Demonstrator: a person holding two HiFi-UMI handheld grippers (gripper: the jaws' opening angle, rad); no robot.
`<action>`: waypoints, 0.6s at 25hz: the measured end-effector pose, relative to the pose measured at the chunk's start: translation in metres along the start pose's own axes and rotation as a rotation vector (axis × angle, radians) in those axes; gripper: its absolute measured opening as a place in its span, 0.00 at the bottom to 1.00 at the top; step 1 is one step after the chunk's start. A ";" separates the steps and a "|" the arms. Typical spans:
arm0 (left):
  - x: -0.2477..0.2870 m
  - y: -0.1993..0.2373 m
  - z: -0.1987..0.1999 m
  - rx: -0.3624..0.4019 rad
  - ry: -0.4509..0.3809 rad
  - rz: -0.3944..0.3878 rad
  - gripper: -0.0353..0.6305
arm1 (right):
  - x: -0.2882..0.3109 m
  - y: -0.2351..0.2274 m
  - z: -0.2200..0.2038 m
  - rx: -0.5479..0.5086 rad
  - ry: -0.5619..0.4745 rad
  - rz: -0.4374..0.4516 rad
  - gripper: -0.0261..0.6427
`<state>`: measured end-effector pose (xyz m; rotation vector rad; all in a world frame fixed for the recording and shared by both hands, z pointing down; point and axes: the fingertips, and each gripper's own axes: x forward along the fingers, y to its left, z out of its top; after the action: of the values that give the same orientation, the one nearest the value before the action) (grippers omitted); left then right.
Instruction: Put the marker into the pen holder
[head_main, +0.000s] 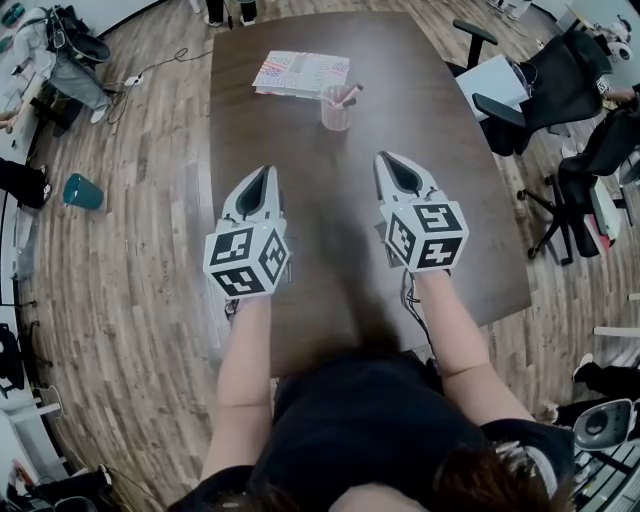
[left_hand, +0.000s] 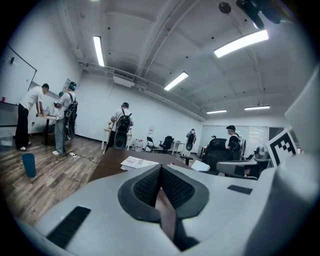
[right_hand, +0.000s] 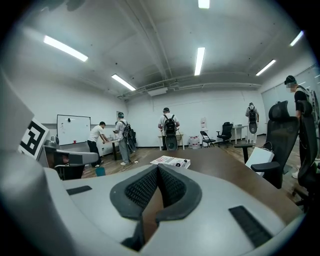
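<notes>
Your left gripper (head_main: 266, 175) and right gripper (head_main: 384, 160) hover clenched and empty over the surface (head_main: 330, 235).
The marker (head_main: 350, 96) leans inside the pen holder (head_main: 335, 114), far ahead, just beside a booklet (head_main: 300, 72).

Dark brown table (head_main: 330, 180) occupies the centre and runs toward twelve o'clock. Wood-plank floor (head_main: 150, 130) lies all round it. Black office chairs (head_main: 540, 90) stand at two o'clock. A teal bin (head_main: 83, 191) sits on the floor at nine o'clock. Walls (right_hand: 210, 107) and ceiling (right_hand: 150, 40) are white. Strip lights (right_hand: 199, 61) are lit overhead. A whiteboard (right_hand: 73, 129) hangs on the far wall.
</notes>
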<state>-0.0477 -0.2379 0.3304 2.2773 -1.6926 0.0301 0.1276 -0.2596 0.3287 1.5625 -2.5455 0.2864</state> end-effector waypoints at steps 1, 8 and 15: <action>-0.001 -0.001 -0.001 0.003 0.004 -0.002 0.09 | -0.001 0.001 -0.001 0.003 0.002 0.003 0.07; -0.001 -0.010 -0.006 -0.009 0.020 -0.041 0.09 | -0.004 0.000 -0.002 0.042 0.006 0.018 0.07; 0.003 -0.008 -0.009 0.010 0.031 -0.036 0.09 | -0.001 -0.004 -0.004 0.033 0.006 0.019 0.07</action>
<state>-0.0381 -0.2360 0.3380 2.3021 -1.6388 0.0656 0.1318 -0.2602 0.3325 1.5470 -2.5647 0.3363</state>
